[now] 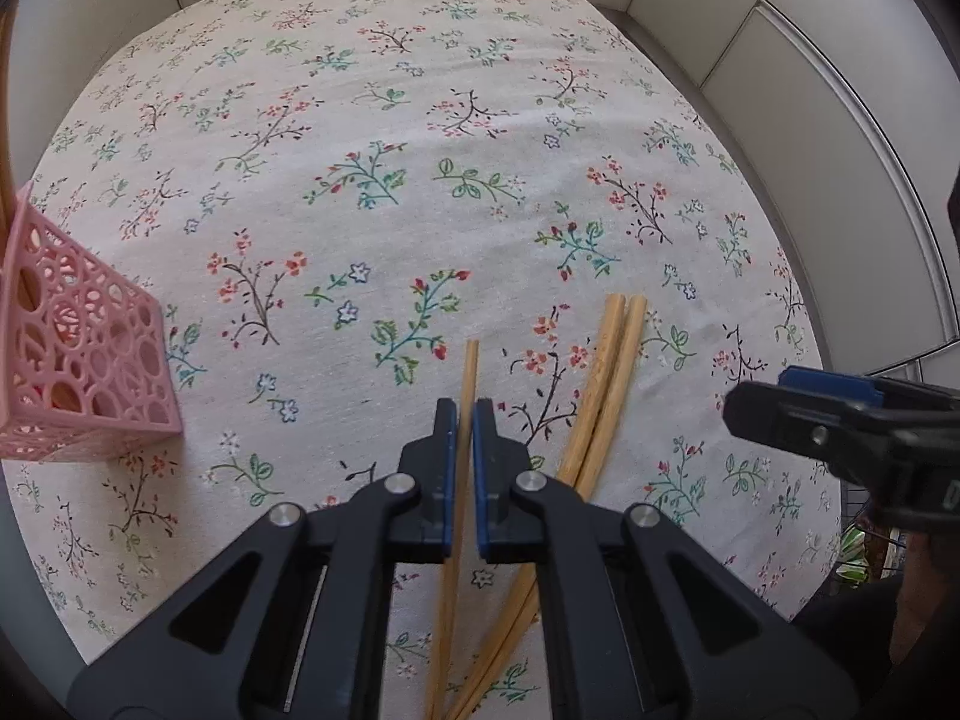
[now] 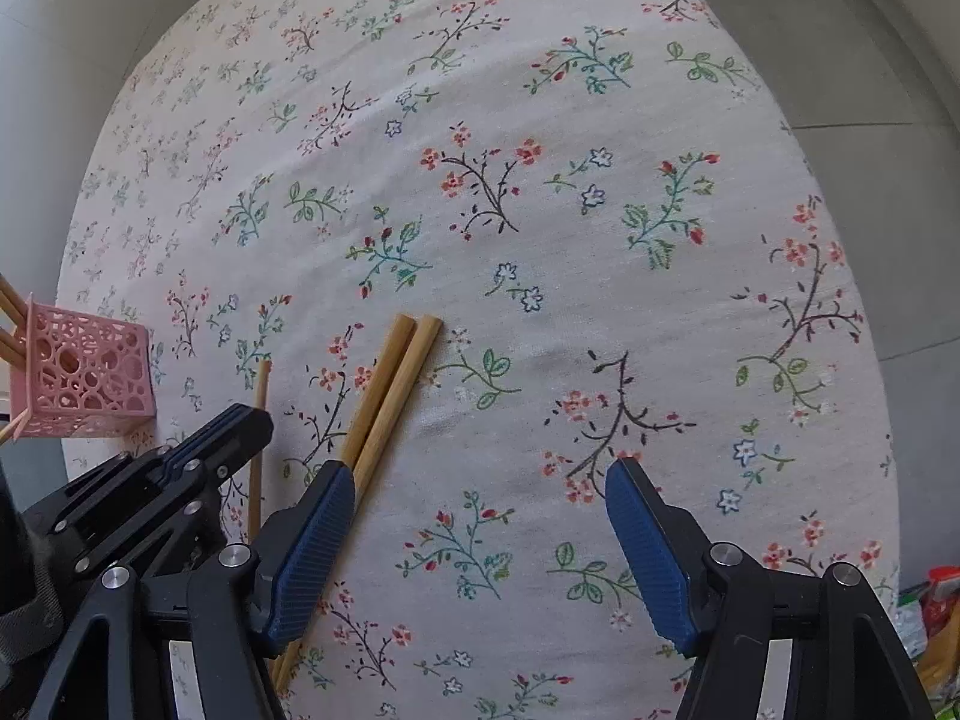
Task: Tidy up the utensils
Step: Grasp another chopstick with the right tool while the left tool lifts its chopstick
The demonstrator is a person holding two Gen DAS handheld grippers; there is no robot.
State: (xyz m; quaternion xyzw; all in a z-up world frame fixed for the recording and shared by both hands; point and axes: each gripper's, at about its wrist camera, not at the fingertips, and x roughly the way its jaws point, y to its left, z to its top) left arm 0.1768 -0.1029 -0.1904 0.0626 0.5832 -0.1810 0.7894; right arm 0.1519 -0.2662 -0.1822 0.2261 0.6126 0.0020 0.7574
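My left gripper (image 1: 465, 414) is shut on a single wooden chopstick (image 1: 468, 378) that runs between its blue pads over the floral cloth. The same chopstick (image 2: 259, 420) and the left gripper (image 2: 240, 420) show at the left of the right wrist view. Two more chopsticks (image 1: 606, 378) lie side by side on the cloth just right of it, also seen in the right wrist view (image 2: 396, 384). A pink lattice holder (image 1: 78, 360) stands at the far left and holds chopsticks (image 2: 12, 312). My right gripper (image 2: 480, 480) is open and empty; its left finger lies over the pair.
The round table (image 1: 420, 120) carries a floral cloth, with white wall panels (image 1: 840, 90) behind it. The right gripper (image 1: 840, 426) enters the left wrist view from the right edge. Colourful packets (image 2: 936, 600) sit below the table's right edge.
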